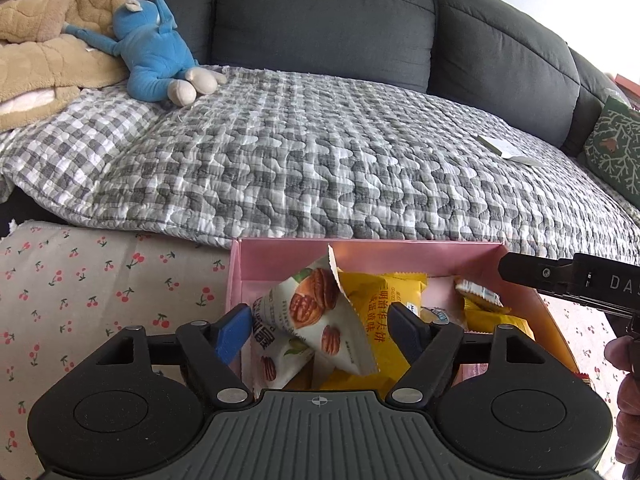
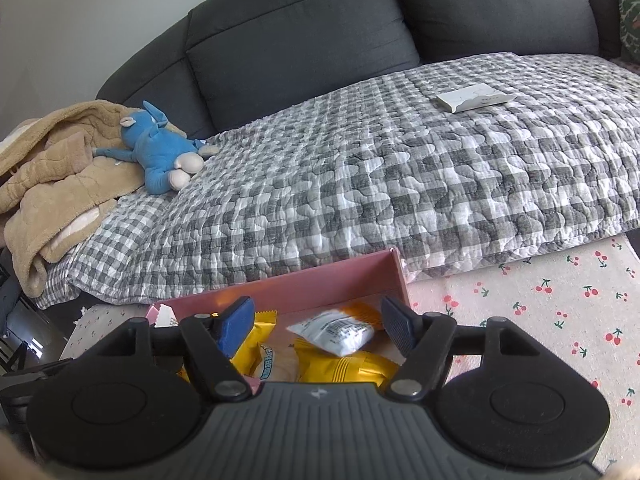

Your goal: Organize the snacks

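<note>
The pink box (image 1: 400, 254) is the reference for all positions. It stands on the surface with the cherry-print cloth (image 1: 100, 280), directly in front of the sofa's checked quilt (image 1: 320, 160), and holds the snacks.

Left wrist view: the left tool (image 1: 320, 330) hangs over the near edge of the pink box with its jaws apart. The white nut packet (image 1: 316, 316) stands tilted between the fingers, with a visible gap at the right finger; contact at the left finger cannot be confirmed. Behind it inside the box lies a large yellow wafer packet (image 1: 384, 300). A small orange packet (image 1: 480, 296) lies toward the box's right end. Only this view shows the right tool from outside, as a black bar crossing the box's right wall, with a hand (image 1: 628, 380) below it.

Right wrist view: the right tool (image 2: 318, 326) is over the same pink box (image 2: 320, 276), jaws apart and gripping nothing. A white-backed sachet (image 2: 336, 332) lies between the fingers, resting on yellow packets (image 2: 348, 368). Only this view clearly shows the flat white box (image 2: 472, 98) on the quilt beyond the pink box.

Both views show the blue plush toy (image 1: 152, 56) and tan blanket (image 1: 40, 40) beyond the box to its left.
</note>
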